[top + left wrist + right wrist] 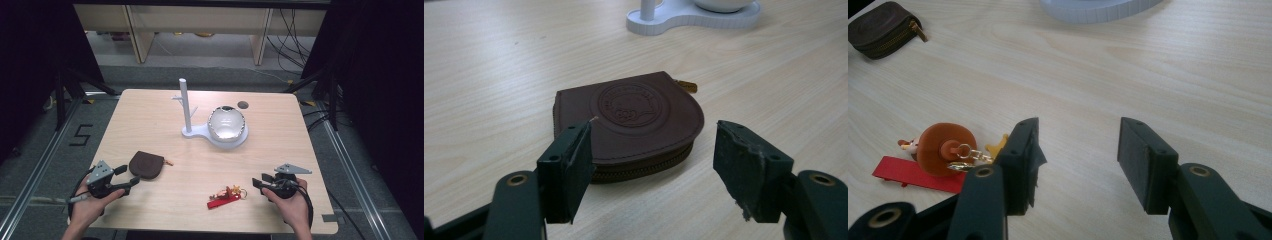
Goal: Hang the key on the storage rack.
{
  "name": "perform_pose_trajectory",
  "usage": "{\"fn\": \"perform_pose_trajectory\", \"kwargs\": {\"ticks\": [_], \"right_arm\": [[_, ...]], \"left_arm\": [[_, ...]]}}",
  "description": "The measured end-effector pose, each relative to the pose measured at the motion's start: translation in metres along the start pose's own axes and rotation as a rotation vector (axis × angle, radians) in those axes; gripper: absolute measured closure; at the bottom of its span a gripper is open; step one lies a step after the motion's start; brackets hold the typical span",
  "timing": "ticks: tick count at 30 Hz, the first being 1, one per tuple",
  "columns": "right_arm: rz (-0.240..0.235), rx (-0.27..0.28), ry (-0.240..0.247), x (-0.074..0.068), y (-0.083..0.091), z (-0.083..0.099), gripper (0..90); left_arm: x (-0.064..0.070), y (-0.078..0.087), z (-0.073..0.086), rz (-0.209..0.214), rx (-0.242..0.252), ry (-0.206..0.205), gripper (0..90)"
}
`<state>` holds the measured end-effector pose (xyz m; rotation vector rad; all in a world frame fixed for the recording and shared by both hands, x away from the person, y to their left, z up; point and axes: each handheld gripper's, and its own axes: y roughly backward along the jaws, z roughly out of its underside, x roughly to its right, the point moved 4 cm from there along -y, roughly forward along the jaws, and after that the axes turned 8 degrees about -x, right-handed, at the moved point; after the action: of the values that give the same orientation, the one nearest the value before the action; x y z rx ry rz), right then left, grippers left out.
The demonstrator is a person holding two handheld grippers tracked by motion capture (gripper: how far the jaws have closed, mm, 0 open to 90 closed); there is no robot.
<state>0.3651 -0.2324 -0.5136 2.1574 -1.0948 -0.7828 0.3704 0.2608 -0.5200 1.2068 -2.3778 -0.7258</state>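
Observation:
A brown zipped leather coin pouch (146,164) (631,120) lies flat at the table's front left. My left gripper (124,178) (654,167) stands open just in front of it, jaws apart to either side of its near edge, not touching. A keychain (227,195) (943,150) with a red strap, a brown round charm and a gold ring lies near the front middle. My right gripper (261,181) (1079,160) is open to the right of the keychain, with bare table between its jaws. The pouch (883,27) shows far off in the right gripper view.
A white stand (187,107) with an upright post and side pegs sits mid-table, its base (689,17) (1098,10) holding a shiny rounded bowl (226,123). A small dark round hole (243,104) lies behind it. Black frames and cables flank the table (150,120).

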Motion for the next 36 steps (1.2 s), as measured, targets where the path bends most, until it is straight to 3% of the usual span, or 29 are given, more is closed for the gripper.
{"fn": "perform_pose_trajectory", "kwargs": {"ticks": [2, 3, 4, 5, 6, 9, 11, 12, 13, 14, 17, 18, 20, 21, 23, 24, 29, 30, 34, 36], "right_arm": [[0.001, 0.001, 0.001, 0.000, 0.000, 0.000, 52.0], [-0.031, -0.001, -0.043, -0.003, 0.000, 0.000, 51.9], [-0.031, -0.001, -0.043, -0.003, 0.000, 0.000, 51.9], [0.007, -0.004, 0.001, 0.001, 0.001, 0.000, 51.7], [0.008, -0.009, -0.034, 0.000, 0.000, 0.000, 51.7], [-0.022, -0.004, -0.054, -0.001, 0.002, 0.001, 51.3], [-0.010, -0.012, -0.053, 0.001, 0.003, 0.001, 51.0], [-0.010, -0.001, -0.025, 0.004, 0.002, 0.000, 51.0], [-0.003, -0.013, -0.027, 0.004, 0.003, 0.000, 50.8], [-0.004, -0.015, -0.024, 0.005, 0.003, 0.000, 50.7], [-0.013, -0.016, -0.031, 0.004, 0.002, 0.000, 50.5], [-0.015, -0.014, -0.028, 0.004, 0.002, -0.001, 50.5], [-0.006, -0.009, -0.015, 0.005, 0.003, -0.001, 50.4], [0.001, -0.007, -0.011, 0.005, 0.003, -0.001, 50.4], [-0.002, -0.009, -0.014, 0.005, 0.003, -0.001, 50.4], [-0.001, -0.011, -0.013, 0.005, 0.003, -0.001, 50.3], [-0.003, -0.013, -0.012, 0.004, 0.002, -0.001, 50.2], [-0.026, -0.030, -0.064, 0.001, 0.003, 0.001, 50.1], [-0.019, -0.021, -0.049, 0.002, 0.002, 0.001, 50.1], [-0.016, -0.025, -0.046, 0.003, 0.003, 0.001, 50.0]], "left_arm": [[-0.003, -0.001, -0.003, 0.010, -0.010, 0.017, 31.3], [-0.012, -0.005, -0.009, 0.033, -0.043, 0.060, 30.9], [-0.012, -0.005, -0.009, 0.033, -0.043, 0.060, 30.5], [-0.017, -0.007, -0.011, 0.038, -0.066, 0.087, 30.5], [-0.021, -0.008, -0.013, 0.031, -0.095, 0.091, 30.0], [-0.033, -0.014, -0.022, 0.032, -0.163, 0.102, 29.6], [-0.035, -0.015, -0.025, 0.045, -0.179, 0.126, 29.5], [-0.040, -0.017, -0.028, 0.064, -0.217, 0.140, 29.6], [-0.040, -0.017, -0.028, 0.064, -0.217, 0.140, 29.8], [-0.046, -0.020, -0.031, 0.067, -0.255, 0.142, 29.9], [-0.051, -0.026, -0.034, 0.066, -0.294, 0.158, 29.9], [-0.052, -0.030, -0.035, 0.065, -0.279, 0.187, 30.0], [-0.055, -0.034, -0.037, 0.076, -0.299, 0.212, 30.2], [-0.058, -0.037, -0.039, 0.091, -0.330, 0.208, 30.5], [-0.059, -0.038, -0.041, 0.082, -0.346, 0.216, 30.5], [-0.062, -0.040, -0.043, 0.104, -0.357, 0.230, 30.6], [-0.062, -0.047, -0.045, 0.102, -0.378, 0.244, 30.7], [-0.062, -0.050, -0.044, 0.107, -0.395, 0.241, 30.9], [-0.061, -0.054, -0.043, 0.112, -0.421, 0.242, 31.6], [-0.061, -0.057, -0.044, 0.125, -0.433, 0.284, 30.7]]}}
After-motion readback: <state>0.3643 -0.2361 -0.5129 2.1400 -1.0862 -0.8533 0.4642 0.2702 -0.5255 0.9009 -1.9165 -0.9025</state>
